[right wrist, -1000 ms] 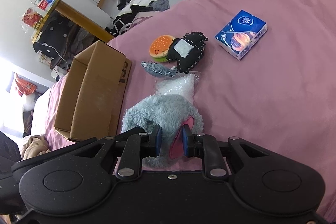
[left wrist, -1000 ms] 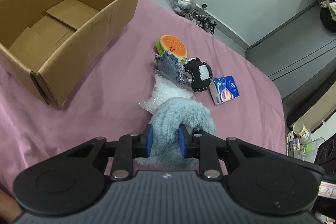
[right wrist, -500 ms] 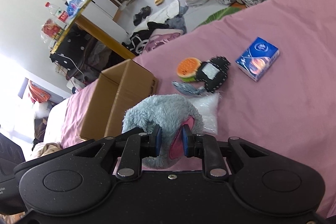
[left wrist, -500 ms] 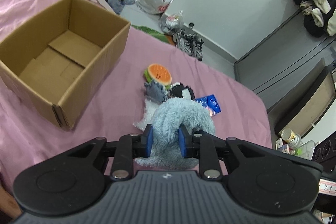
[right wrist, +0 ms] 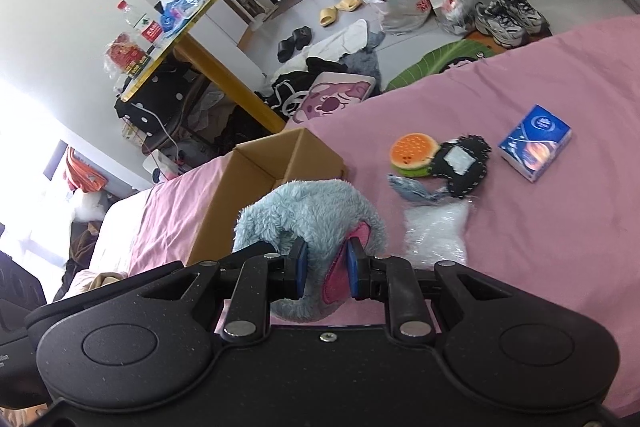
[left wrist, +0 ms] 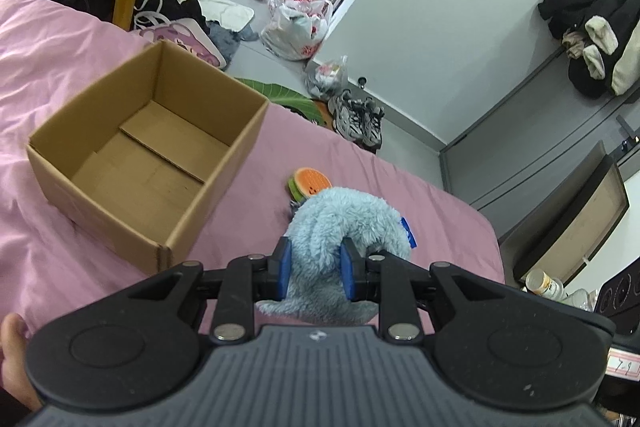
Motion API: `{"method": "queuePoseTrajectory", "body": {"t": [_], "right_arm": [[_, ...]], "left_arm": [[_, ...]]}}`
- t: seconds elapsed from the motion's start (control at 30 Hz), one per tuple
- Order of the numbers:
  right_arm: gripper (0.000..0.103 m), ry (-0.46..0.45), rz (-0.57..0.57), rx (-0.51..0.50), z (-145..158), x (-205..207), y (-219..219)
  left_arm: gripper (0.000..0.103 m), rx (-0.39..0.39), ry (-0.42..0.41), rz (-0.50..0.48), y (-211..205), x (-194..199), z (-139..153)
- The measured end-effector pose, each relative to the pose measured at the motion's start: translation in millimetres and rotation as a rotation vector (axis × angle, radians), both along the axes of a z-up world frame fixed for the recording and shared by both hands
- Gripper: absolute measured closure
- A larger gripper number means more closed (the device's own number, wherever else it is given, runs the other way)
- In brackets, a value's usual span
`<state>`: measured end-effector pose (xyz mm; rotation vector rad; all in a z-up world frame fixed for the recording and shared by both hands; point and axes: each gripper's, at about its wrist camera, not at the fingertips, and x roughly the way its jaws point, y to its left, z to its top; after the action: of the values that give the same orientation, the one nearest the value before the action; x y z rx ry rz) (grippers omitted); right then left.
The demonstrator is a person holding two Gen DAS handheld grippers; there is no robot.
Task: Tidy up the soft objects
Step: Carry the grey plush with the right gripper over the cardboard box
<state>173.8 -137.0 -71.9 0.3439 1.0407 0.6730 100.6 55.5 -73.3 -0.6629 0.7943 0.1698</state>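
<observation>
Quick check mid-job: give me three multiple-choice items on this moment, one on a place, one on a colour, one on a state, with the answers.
1. Where is the burger toy?
A. in the box
B. on the pink sheet beside the black toy
C. on the floor

2. What colour is the fluffy toy?
A. light blue
B. yellow
C. red

3. What is the state of the box?
A. taped shut
B. open and full of toys
C. open with nothing inside

Answers:
1 B, it lies on the sheet touching the black toy.
2 A, its fur is pale blue in both views.
3 C, the left wrist view shows only its bare cardboard floor, while the left gripper and right gripper clamp the fluffy toy.
</observation>
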Motion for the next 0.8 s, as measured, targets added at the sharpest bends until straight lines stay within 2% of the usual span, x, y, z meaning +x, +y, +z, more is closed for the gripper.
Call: {"method": "queuePoseTrajectory", "body": {"t": [0.8], "right_arm": [[0.083,-0.051,0.098,0.032,20,7,73]], "left_arm": [[0.079,0.029,-0.054,0.14,61,-10,24]]}}
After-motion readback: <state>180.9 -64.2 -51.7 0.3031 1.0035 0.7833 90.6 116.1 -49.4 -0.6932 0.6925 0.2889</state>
